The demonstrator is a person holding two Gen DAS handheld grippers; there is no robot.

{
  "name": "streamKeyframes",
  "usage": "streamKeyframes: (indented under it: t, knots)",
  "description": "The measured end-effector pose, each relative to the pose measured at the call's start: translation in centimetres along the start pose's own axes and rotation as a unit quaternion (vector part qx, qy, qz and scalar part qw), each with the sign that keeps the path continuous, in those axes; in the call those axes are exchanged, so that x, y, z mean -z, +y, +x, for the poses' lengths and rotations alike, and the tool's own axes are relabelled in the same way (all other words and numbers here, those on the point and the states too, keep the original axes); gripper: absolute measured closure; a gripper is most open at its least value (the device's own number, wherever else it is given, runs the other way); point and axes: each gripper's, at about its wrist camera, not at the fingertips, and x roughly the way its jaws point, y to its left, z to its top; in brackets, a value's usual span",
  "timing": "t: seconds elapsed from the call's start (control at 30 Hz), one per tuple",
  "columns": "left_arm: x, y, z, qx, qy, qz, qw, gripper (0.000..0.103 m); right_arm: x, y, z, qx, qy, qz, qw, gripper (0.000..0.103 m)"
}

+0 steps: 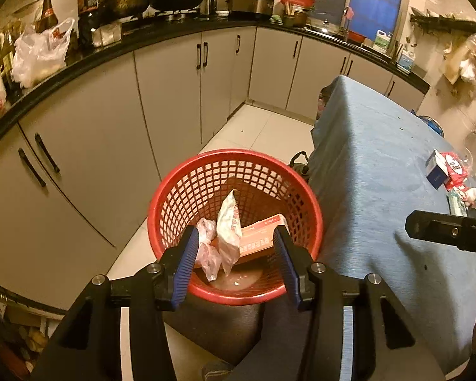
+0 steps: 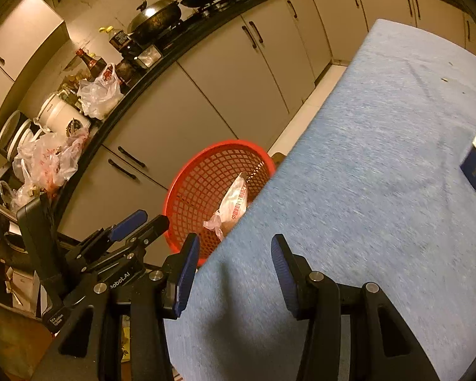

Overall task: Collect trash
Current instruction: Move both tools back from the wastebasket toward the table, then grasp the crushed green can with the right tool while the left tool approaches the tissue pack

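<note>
Blue-padded fingers of the left gripper (image 1: 234,238) hang spread apart right over the red basket (image 1: 187,171), nothing between them. Down in the basket: a white wrapper (image 1: 229,222) standing on end, a crumpled clear plastic bag (image 1: 208,250) and a red-and-white carton (image 1: 260,236) lying flat. Basket sits on the floor tiles, tucked against the edge of the table with the blue cloth (image 1: 374,158). Right gripper (image 2: 234,241) hovers over that cloth, jaws apart and empty too. More packets (image 1: 453,171) lie further along the table, and the black kitchen counter (image 1: 161,36) with pans curves behind
</note>
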Motion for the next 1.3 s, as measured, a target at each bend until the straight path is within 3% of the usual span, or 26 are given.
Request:
streamKeyframes:
  t: [0.47,0.9,1.13,1.3]
  knots:
    - [-0.1,-4.3,-2.4,0.002,-0.023,0.049,0.9985,0.051,2.7,-3.2,-3.9,-0.002,-0.029,0.035,0.999,0.052]
    - [0.6,-9.9,-2.9,0.034,-0.018,0.102,0.9941,0.049,6.3,-7.2,-7.3,0.002,-0.058,0.078,0.995,0.052]
    - [0.8,-15.4,-1.9,0.077,0.005,0.143,0.9868,0.049,9.7,-13.5,-13.4,0.007,-0.121,0.161,0.979,0.052]
    - [0.5,-20.1,-1.1,0.12,0.026,0.171,0.9777,0.049,13.8,-19.1,-19.3,0.023,-0.188,0.252,0.949,0.051]
